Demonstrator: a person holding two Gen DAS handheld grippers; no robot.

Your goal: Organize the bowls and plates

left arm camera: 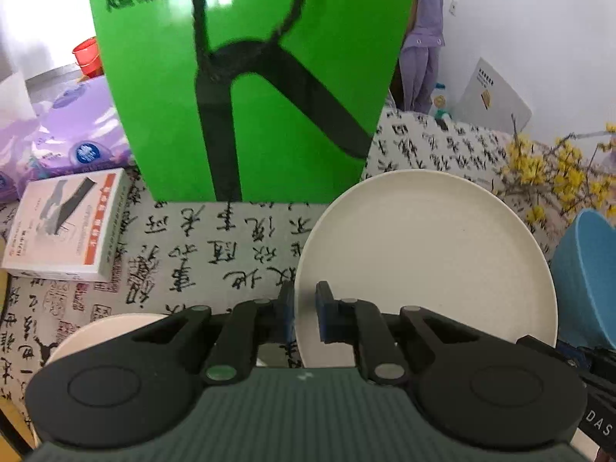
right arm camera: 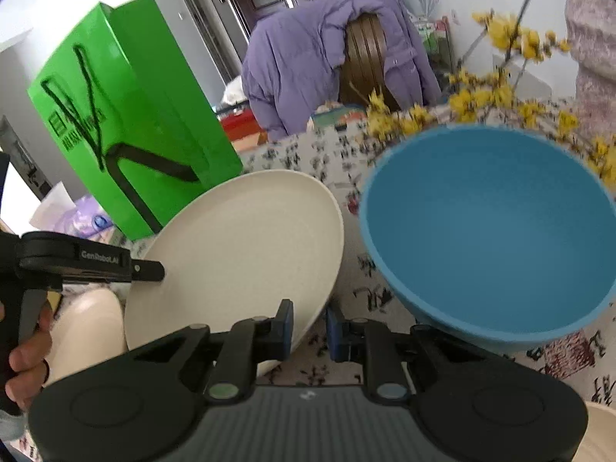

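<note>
My left gripper (left arm camera: 305, 313) is shut on the near rim of a cream plate (left arm camera: 427, 258) and holds it tilted above the table. The same plate (right arm camera: 238, 254) shows in the right wrist view, with the left gripper's body at its left edge. My right gripper (right arm camera: 309, 327) has its jaws a little apart around the plate's lower right rim. A blue bowl (right arm camera: 492, 231) sits close on the right of it, also at the right edge of the left wrist view (left arm camera: 589, 277). A second cream dish (left arm camera: 104, 331) lies below left.
A tall green paper bag (left arm camera: 246, 77) stands behind the plate. A white box (left arm camera: 65, 227) and purple tissue packs (left arm camera: 65, 131) lie at the left. Yellow flower branches (right arm camera: 481, 92) reach over the bowl. A purple jacket (right arm camera: 308, 57) hangs on a chair behind. A calligraphy cloth (left arm camera: 215, 254) covers the table.
</note>
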